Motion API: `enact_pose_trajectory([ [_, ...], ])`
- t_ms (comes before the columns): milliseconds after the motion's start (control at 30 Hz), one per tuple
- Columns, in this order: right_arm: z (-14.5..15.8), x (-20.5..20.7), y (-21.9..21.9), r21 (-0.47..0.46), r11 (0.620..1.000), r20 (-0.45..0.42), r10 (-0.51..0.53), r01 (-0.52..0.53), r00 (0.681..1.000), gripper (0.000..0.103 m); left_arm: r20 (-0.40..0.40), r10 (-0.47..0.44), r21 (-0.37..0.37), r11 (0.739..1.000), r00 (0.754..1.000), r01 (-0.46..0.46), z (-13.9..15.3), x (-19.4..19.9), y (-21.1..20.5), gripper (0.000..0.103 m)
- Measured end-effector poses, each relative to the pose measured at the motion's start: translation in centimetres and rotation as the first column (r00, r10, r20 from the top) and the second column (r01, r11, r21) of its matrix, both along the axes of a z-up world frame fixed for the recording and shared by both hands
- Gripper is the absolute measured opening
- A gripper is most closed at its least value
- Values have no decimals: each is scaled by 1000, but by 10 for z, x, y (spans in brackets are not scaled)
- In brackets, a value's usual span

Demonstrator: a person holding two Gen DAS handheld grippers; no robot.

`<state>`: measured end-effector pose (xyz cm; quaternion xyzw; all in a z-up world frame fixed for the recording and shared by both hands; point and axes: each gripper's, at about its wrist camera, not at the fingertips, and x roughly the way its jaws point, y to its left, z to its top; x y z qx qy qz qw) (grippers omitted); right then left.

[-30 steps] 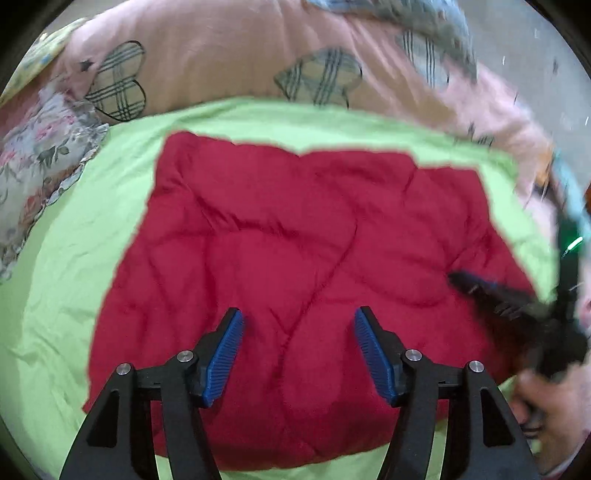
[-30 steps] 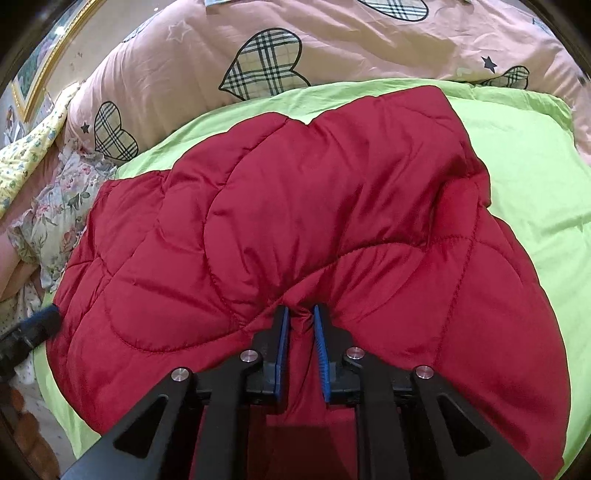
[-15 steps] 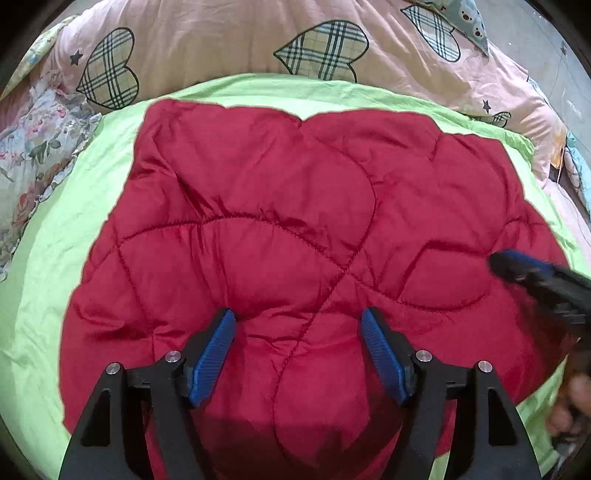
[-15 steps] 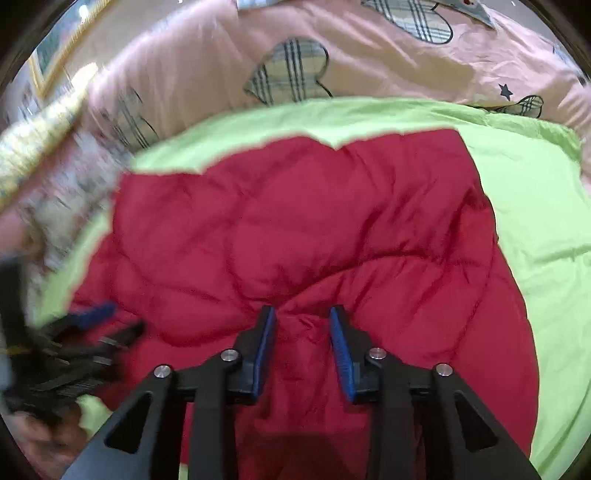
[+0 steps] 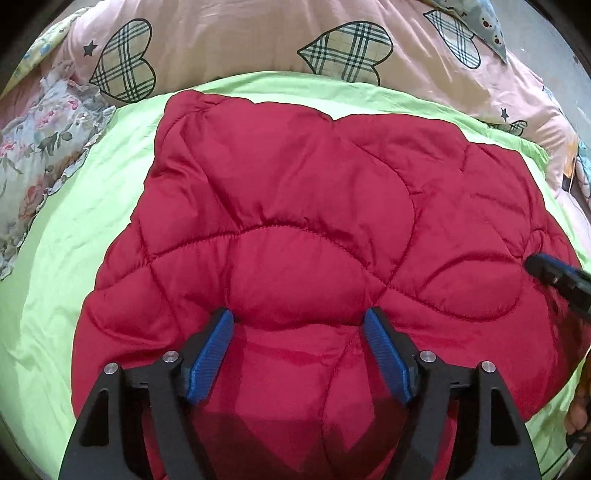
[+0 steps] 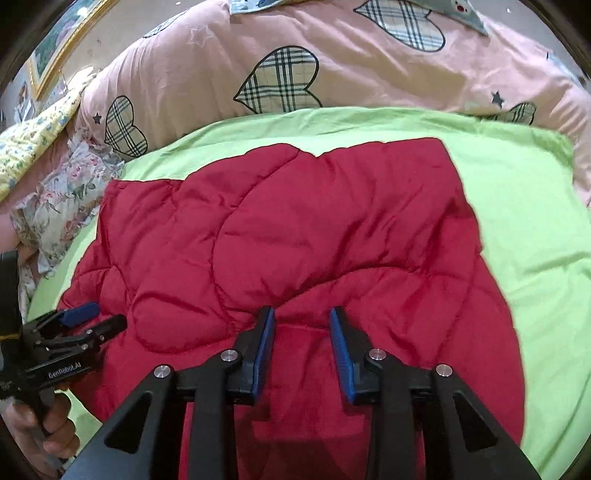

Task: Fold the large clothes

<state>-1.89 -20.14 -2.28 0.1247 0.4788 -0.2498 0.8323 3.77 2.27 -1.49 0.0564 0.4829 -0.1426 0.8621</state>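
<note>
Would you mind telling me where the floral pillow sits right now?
In both wrist views the floral pillow lies at the far left, beside the green sheet, left of the red quilted jacket and below the pink heart-print duvet.

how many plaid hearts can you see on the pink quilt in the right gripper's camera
5: a small left heart, a large center heart, a top heart, a partial right-edge heart, a faint sliver upper left. More may be hidden.

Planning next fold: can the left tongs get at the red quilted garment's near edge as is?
Probably yes: the left tongs are open right over the red quilted garment, nothing between. The near edge itself is hidden below them.
</note>
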Motion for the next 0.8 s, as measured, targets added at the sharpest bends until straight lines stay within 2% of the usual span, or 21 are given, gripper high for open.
enact_pose_trajectory([
  [100,-20,1,-8,18,1000,-14,4,-4,1000,32,11,10,18,1000,1000,-10,14,-1,1,74],
  [200,-21,3,-8,15,1000,-8,5,-5,1000,32,57,27,39,999,998,-29,28,-8,6,73],
  [300,-22,3,-8,22,1000,-3,7,-7,1000,32,10,28,39,999,1000,-28,9,1,7,77],
  [467,-21,3,-11,37,999,-1,1,-1,1000,32,18,16,59,998,1000,-17,-4,7,-2,82],
  [600,3,-5,-8,46,999,37,-7,6,999,32,8,9,49,999,1000,-9,-4,10,1,83],
  [667,12,-11,-3,3,1000,48,-9,9,999,39,9,8,47,999,1000,-8,-4,10,1,83],
  [700,10,-10,-3,-9,1000,29,-5,5,1000,44,10,8,48,999,1000,-9,-4,10,1,83],
  [800,-14,-5,-8,7,1000,-24,5,-5,1000,45,12,9,50,999,1000,-10,-4,10,1,83],
])
